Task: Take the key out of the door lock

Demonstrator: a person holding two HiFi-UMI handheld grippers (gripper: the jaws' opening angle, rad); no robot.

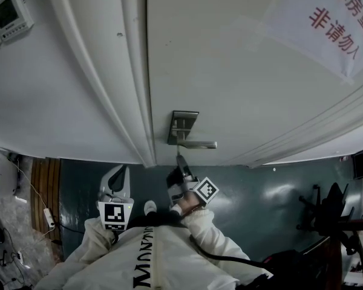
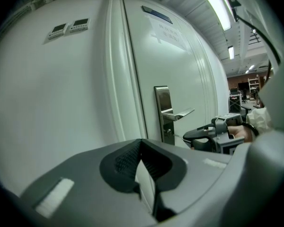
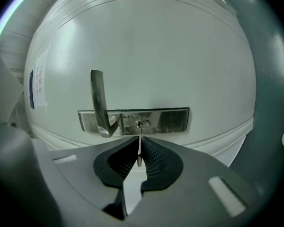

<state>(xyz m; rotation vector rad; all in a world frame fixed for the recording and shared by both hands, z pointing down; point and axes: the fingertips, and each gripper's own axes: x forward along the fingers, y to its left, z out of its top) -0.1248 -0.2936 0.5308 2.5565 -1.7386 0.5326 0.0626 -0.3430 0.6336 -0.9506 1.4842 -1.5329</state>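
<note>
Noted a white door (image 1: 230,71) taking up most of the head view, with a white wall (image 1: 60,101) to its left beyond a moulded frame (image 1: 133,89). Recorded a paper notice (image 1: 333,23) with red print on the door and two small control panels (image 1: 9,14) on the wall. Found the left gripper (image 2: 141,143) held apart from the door, off to the frame side, its tongs pressed together at the tips on nothing. Found the right gripper (image 3: 139,143) pointed straight at the steel lock plate (image 3: 132,120), just below the lever handle (image 3: 98,100). Confirmed its tongs pinching the key (image 3: 139,152) edge-on by the bow. Placed the key's tip right at the keyhole (image 3: 142,124); unable to tell whether it is fully clear of the slot.
</note>
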